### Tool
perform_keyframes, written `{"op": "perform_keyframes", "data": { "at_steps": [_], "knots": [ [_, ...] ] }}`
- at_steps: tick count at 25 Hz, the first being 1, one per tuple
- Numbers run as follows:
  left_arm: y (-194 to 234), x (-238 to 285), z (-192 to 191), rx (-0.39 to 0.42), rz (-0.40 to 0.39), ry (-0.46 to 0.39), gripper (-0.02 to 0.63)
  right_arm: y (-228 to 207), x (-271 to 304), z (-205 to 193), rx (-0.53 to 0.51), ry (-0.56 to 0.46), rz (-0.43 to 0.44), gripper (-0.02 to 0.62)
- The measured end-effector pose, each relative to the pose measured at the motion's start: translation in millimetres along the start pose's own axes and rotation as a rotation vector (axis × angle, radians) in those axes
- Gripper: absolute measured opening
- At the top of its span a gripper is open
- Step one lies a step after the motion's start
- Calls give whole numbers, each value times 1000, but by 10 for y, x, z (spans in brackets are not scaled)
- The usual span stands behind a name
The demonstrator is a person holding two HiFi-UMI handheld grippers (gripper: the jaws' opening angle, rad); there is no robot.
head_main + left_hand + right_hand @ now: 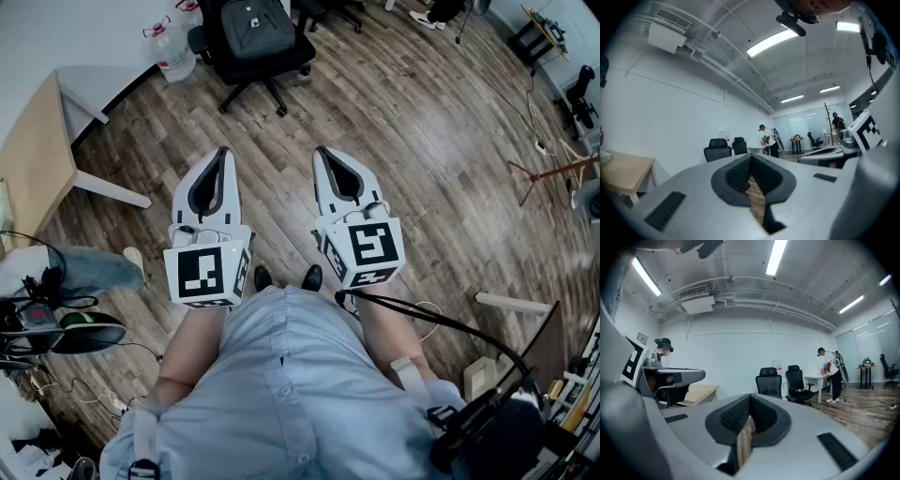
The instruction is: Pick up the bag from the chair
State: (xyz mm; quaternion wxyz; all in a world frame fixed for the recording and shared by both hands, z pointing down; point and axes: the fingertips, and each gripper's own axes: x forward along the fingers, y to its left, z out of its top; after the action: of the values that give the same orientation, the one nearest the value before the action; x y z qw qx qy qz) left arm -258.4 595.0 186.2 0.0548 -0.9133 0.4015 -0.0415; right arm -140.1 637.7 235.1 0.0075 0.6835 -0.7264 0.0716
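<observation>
Head view: bag (255, 26) lies on the chair (281, 61) seat, across the wooden floor (422, 141), well apart from both grippers.
Left gripper (221, 157): fingers clenched, nothing between them.
Right gripper (323, 155): fingers clenched, empty.
Done: nothing yet, bag looks untouched.
Remaining: approach, spread fingers, grasp bag, lift.

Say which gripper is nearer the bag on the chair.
Left, slightly. The left gripper sits short and just left of the bag; the right gripper lies farther off to its right.
</observation>
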Motion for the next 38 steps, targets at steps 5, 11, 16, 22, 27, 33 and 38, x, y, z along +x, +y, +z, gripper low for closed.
{"op": "perform_keyframes", "data": {
  "at_steps": [5, 11, 16, 22, 27, 33, 38],
  "knots": [
    [-75, 30, 31, 5, 7, -5, 2, -84, -45, 17, -2, -2, 5, 0],
    [-287, 117, -1, 5, 16, 8, 2, -267, -100, -46, 1, 4, 27, -1],
    [-433, 186, -60, 18, 26, 32, 2, -472, -82, -104, 57, -4, 59, 0],
    [-388, 291, -173, 18, 39, 63, 2, -560, 39, -252, 73, 36, 52, 0],
    [-215, 580, -298, -8, 48, 68, 2, -686, 353, -326, 74, 56, 42, 0],
    [260, 1169, -384, -32, 36, 54, 2, -691, 1111, -271, 58, 77, 45, 0],
    [700, 1780, -202, -33, 14, -4, 2, -801, 1807, 68, 21, 45, 26, 0]
  ]
}}
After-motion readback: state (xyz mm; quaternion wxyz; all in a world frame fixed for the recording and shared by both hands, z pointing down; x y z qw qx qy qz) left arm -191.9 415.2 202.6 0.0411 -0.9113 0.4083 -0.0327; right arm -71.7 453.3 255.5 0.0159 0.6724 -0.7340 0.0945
